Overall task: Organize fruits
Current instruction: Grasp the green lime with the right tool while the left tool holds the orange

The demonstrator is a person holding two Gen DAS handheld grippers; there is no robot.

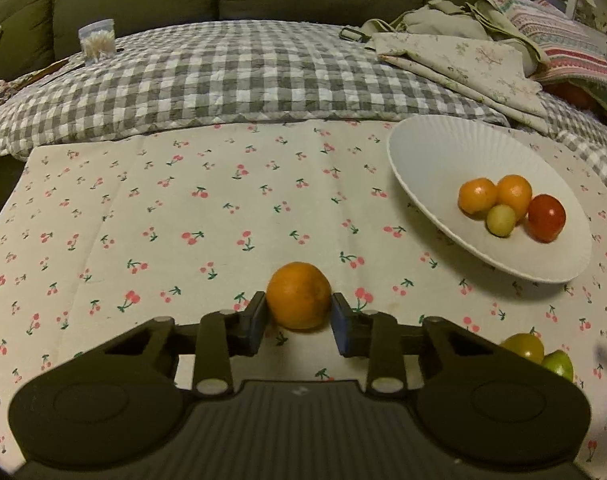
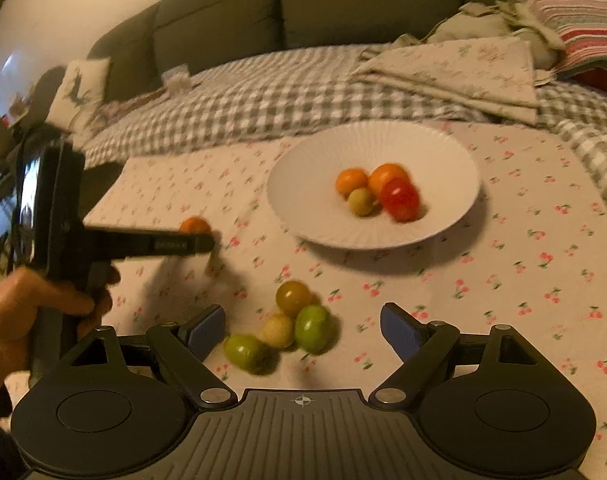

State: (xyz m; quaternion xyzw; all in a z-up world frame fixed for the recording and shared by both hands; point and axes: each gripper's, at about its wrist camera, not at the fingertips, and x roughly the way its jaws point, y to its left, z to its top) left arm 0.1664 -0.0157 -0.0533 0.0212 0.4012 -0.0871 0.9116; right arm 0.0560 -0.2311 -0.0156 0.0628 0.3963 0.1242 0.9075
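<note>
The white plate (image 1: 431,148) at far right holds two orange fruits, one yellow-green and one red. The left gripper (image 1: 299,320) pinches an orange (image 1: 298,294) on the cloth; the right gripper (image 2: 303,330) is spread over four greenish fruits (image 2: 281,330).

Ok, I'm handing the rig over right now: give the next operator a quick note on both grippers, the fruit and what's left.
Left gripper: pads on either side of the orange on the cherry-print cloth; touching, firm grip unconfirmed.
Right gripper: open, empty, above the four loose greenish fruits.
Done: four fruits in the white plate: two orange, one yellow-green, one red.
Left: plate the orange, then the four loose fruits.
</note>
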